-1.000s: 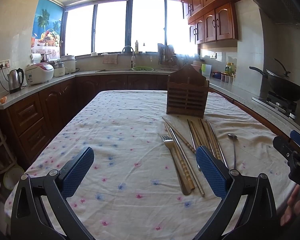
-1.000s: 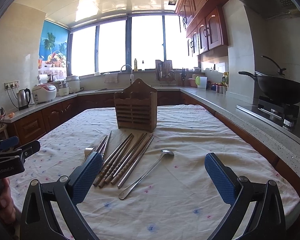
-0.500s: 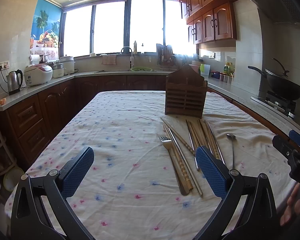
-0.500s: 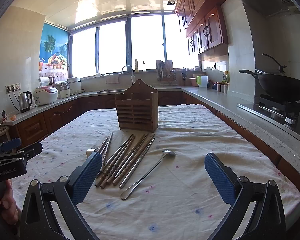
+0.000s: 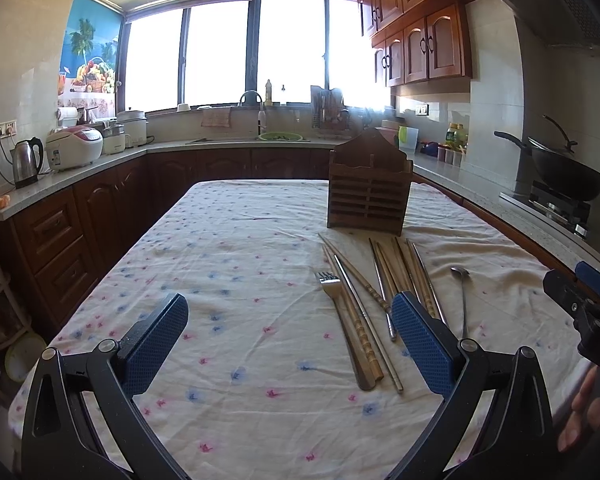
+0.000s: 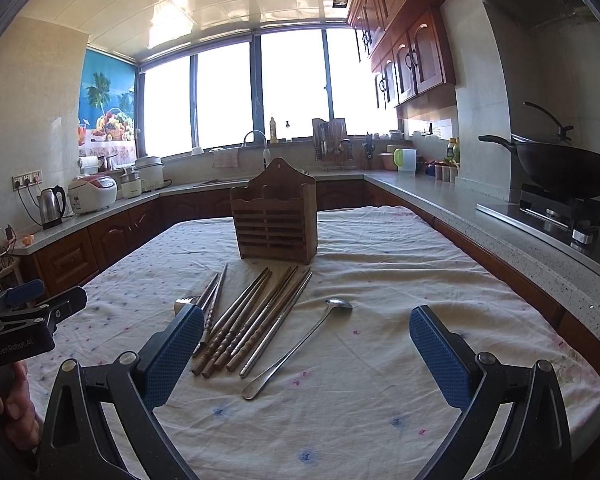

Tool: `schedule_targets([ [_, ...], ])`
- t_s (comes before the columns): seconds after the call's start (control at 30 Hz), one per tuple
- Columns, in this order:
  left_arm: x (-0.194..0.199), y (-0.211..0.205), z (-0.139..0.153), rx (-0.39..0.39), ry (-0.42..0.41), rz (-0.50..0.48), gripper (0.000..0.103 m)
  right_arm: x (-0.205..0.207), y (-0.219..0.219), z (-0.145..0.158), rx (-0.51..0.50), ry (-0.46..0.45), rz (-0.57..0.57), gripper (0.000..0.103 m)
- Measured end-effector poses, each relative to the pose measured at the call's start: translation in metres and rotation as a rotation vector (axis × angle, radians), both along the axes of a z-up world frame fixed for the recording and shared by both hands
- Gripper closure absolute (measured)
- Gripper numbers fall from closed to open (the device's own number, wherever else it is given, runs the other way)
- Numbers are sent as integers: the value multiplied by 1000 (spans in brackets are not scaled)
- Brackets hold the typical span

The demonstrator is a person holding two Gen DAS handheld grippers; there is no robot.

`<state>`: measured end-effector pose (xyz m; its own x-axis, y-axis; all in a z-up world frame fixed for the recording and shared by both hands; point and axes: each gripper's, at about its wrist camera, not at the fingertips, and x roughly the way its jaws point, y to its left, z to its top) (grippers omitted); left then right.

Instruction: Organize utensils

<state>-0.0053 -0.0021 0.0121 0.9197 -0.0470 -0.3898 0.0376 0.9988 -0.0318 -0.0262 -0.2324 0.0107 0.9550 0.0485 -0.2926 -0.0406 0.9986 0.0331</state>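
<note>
Chopsticks (image 6: 256, 320), lengthwise, tips toward holder (image 6: 274, 222)

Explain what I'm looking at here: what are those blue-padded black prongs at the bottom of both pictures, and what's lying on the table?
Each picture comes from a fisheye camera on a tool that a person holds. The prongs are the two fingers of the left hand-held gripper and the right hand-held gripper. Both are open and hold nothing. On the floral tablecloth stands a wooden utensil holder. In front of it lie chopsticks, a fork and a long-handled spoon, none sorted yet. The black device at each picture's edge is the other gripper.
</note>
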Motion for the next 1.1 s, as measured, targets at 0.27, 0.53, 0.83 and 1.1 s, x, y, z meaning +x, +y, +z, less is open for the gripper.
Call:
schedule_targets([
  [0.27,3,-2,1,1,6,-4,0,0,0,0,5,2,0,0],
  [0.53,11,-2,-1,-21,35,-20,0,2,1,0,17,10,4,0],
  [0.83,34,2,0,-77,110,-80,0,16,-8,4,61,52,23,0],
  [1.1,83,3,-2,-148,241,-165,1,61,-20,3,157,220,96,1],
])
